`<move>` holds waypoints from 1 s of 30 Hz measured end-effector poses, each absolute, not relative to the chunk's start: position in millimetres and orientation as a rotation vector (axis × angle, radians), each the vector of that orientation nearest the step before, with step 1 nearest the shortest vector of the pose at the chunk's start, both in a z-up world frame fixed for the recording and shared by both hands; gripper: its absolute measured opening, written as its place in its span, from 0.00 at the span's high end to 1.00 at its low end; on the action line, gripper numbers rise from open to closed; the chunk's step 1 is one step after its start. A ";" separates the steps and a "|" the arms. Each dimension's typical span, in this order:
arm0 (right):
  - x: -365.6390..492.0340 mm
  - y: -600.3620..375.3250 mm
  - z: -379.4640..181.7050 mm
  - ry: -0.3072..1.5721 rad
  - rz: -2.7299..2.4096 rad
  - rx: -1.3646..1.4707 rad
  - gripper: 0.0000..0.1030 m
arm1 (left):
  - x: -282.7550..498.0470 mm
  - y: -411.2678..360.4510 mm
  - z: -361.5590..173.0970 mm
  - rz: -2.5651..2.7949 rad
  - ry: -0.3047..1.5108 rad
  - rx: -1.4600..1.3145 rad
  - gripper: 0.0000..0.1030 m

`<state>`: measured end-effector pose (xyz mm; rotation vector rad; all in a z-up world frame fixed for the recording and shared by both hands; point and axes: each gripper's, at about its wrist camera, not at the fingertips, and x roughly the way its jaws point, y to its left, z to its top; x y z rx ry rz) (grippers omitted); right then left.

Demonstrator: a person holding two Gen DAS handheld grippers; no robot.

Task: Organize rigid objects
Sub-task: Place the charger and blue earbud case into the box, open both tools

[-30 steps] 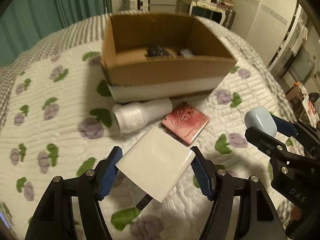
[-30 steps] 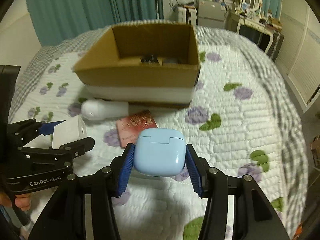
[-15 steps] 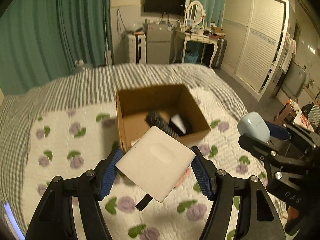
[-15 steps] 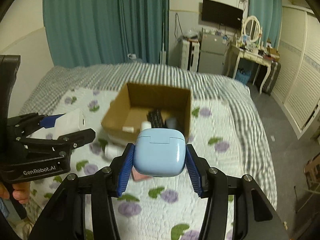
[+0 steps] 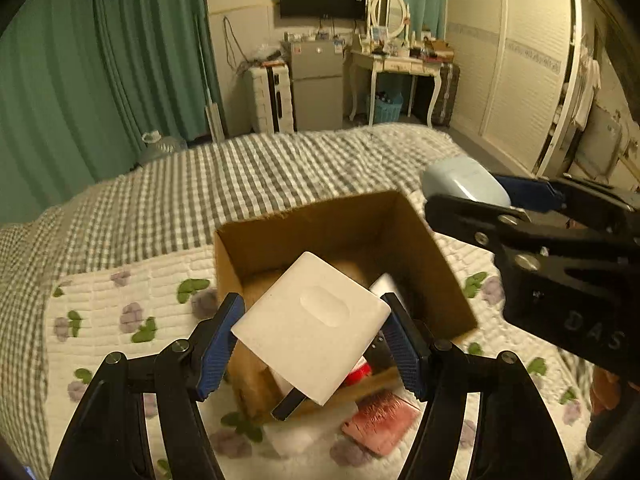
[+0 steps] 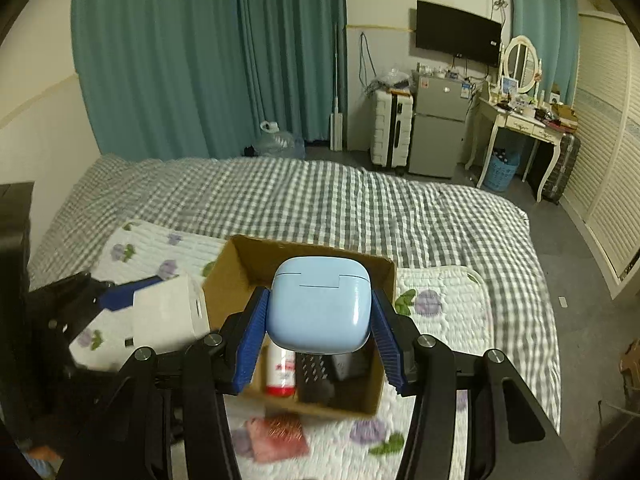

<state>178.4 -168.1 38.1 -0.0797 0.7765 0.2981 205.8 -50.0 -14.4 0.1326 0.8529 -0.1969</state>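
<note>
My left gripper (image 5: 312,338) is shut on a white square charger block (image 5: 310,326), held tilted above the near wall of an open cardboard box (image 5: 432,248). My right gripper (image 6: 318,322) is shut on a pale blue earbud case (image 6: 318,304), held over the same cardboard box (image 6: 240,256). In the box lie a white bottle with a red base (image 6: 280,374), a black brush (image 6: 314,372) and a dark item. From the left wrist view the blue case (image 5: 460,182) hangs over the box's right wall. From the right wrist view the white block (image 6: 166,314) sits left of the box.
The box stands on a floral quilted mat (image 5: 120,300) over a grey checked bedspread (image 6: 320,200). A pink-red flat packet (image 5: 380,420) lies on the mat in front of the box. Beyond the bed are green curtains, a small fridge (image 6: 438,132), a dressing table and louvred wardrobe doors.
Both grippers have risen and moved forward from the near side of the mat to over the box, each keeping its object. The white bottle in front of the box has dropped out of sight.
</note>
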 end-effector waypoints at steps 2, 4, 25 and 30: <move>194.9 -167.6 22.5 0.801 0.295 -0.081 0.51 | 218.5 -52.0 -31.8 -0.204 0.873 0.132 0.32; 211.1 -168.4 3.8 0.827 0.289 -0.074 0.51 | 227.2 -54.9 -44.3 -0.211 0.889 0.138 0.32; 247.9 -166.8 -67.7 0.915 0.253 -0.059 0.50 | 246.8 -57.0 -95.3 -0.201 0.953 0.162 0.30; 232.9 -179.6 -36.1 0.867 0.229 -0.022 0.20 | 233.2 -53.0 -62.4 -0.195 0.933 0.156 0.30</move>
